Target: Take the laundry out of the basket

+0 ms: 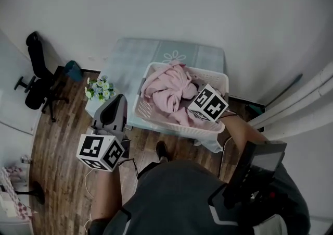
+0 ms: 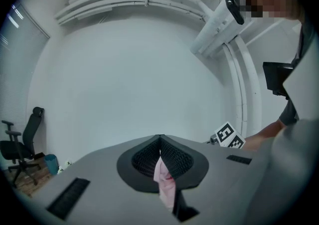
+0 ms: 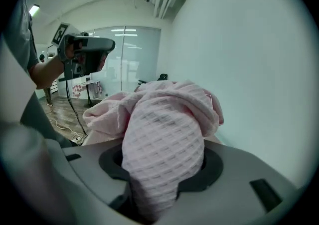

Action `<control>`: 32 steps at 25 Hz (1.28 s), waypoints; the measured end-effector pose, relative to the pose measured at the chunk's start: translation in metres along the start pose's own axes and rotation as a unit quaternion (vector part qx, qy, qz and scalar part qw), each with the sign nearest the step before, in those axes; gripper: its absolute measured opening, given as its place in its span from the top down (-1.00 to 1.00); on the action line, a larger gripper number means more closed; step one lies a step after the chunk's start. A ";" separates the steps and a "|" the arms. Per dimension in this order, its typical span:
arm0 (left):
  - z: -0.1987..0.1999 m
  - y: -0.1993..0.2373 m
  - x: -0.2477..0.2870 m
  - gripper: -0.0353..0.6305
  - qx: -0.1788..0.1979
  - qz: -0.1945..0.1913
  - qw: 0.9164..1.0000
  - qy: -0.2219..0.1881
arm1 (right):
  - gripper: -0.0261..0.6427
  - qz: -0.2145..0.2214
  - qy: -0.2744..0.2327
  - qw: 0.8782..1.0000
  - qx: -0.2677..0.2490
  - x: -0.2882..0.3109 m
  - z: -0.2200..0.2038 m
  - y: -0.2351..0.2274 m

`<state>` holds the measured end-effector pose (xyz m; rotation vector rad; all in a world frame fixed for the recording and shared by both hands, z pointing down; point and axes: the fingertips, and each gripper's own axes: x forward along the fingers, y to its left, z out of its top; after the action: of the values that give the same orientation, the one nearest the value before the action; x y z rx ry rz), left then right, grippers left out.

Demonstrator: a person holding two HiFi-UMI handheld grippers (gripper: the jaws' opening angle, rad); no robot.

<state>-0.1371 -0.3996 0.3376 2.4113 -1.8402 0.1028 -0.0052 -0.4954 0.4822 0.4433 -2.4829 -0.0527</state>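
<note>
A white slatted basket (image 1: 156, 120) stands on a bench (image 1: 125, 67) with a pale checked cover, pushed against the wall, and a heap of pink laundry (image 1: 167, 90) lies inside it, reaching up to the rim at the far side. The right claw (image 3: 163, 169) is clamped on a thick wad of this waffle-weave cloth: the jaws stand partly apart with the fabric filling the whole gap and bulging out above them. In the head view its marker cube (image 1: 208, 103) hangs over the near right part of the basket, with the pink folds running up to it. The left claw (image 2: 160, 158) is held to the left of the basket, beside the bench's near corner and clear of the laundry heap. Its jaws are pressed together on a thin pink strip (image 2: 164, 185) of cloth, which dangles down from between them; whether this strip belongs to the same piece as the heap cannot be told. A small bunch of flowers (image 1: 99, 89) sits at the bench's left corner. A black office chair (image 1: 36, 80) stands well apart on the wooden floor (image 1: 62, 166) at the left.
</note>
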 end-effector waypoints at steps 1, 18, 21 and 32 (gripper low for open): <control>0.001 -0.004 -0.003 0.87 0.000 0.003 1.000 -0.001 | 0.22 -0.006 -0.016 1.000 0.002 -0.009 0.007 -0.001; 0.010 -0.031 -0.068 0.87 0.031 0.086 0.996 -0.009 | 0.22 -0.050 -0.243 0.968 0.030 -0.144 0.130 0.003; 0.019 -0.020 -0.090 0.87 0.029 0.100 0.994 -0.020 | 0.22 -0.038 -0.270 0.961 0.032 -0.157 0.163 0.021; 0.019 0.036 -0.190 0.87 0.018 0.159 0.986 -0.048 | 0.21 0.013 -0.309 0.951 0.015 -0.132 0.237 0.119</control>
<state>-0.2225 -0.2298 0.2975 2.1575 -2.2738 0.0462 -0.0772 -0.3557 0.2315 0.4582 -3.1088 -0.1674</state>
